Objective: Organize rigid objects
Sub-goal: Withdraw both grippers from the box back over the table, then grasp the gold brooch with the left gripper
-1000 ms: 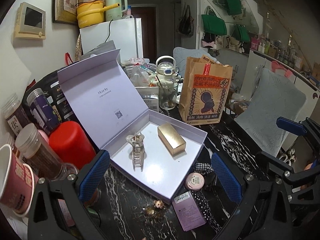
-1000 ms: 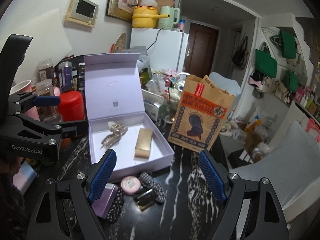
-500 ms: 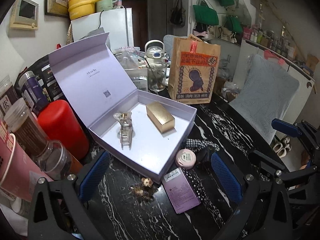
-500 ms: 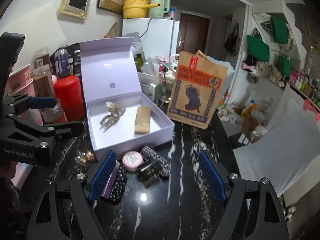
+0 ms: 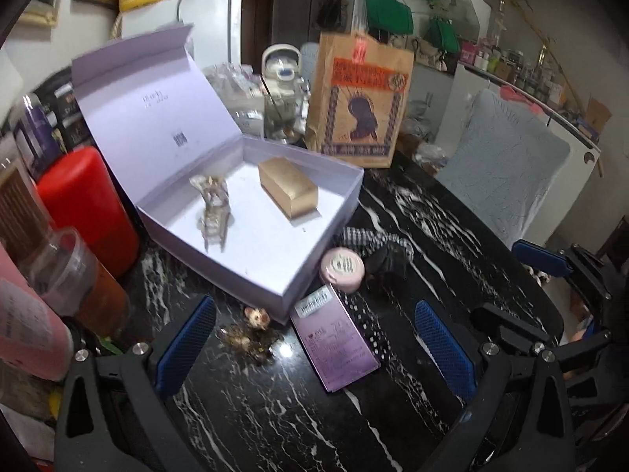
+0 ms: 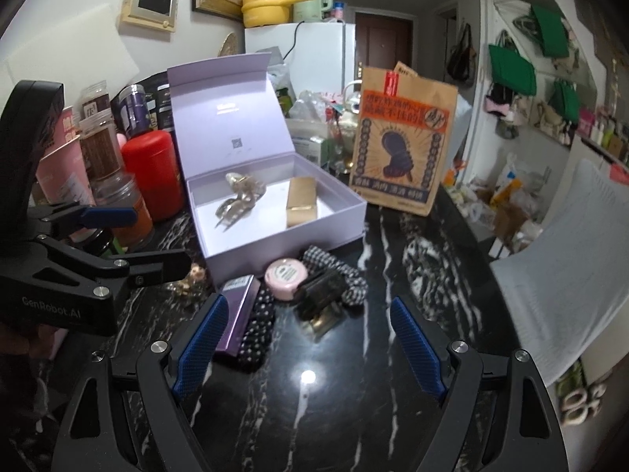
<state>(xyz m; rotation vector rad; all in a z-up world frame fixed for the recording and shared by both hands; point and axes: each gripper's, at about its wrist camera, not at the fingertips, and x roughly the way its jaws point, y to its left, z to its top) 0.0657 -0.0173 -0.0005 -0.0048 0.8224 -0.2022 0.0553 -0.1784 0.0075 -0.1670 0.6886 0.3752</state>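
Lilac gift box (image 5: 255, 244) sits lid-up on the black marble surface (image 6: 393, 275), holding a gold bar-shaped box (image 5: 287, 187) and a claw hair clip (image 5: 212, 204). Just outside its front wall: pink round tin (image 6: 285, 277), purple flat box (image 5: 334, 338), checkered scrunchie (image 6: 338, 271), small trinkets (image 5: 249, 332). Left tongs (image 5: 314, 338) spread wide, empty, above the purple box. Right tongs (image 6: 308, 342) also wide apart, holding nothing, near the tin
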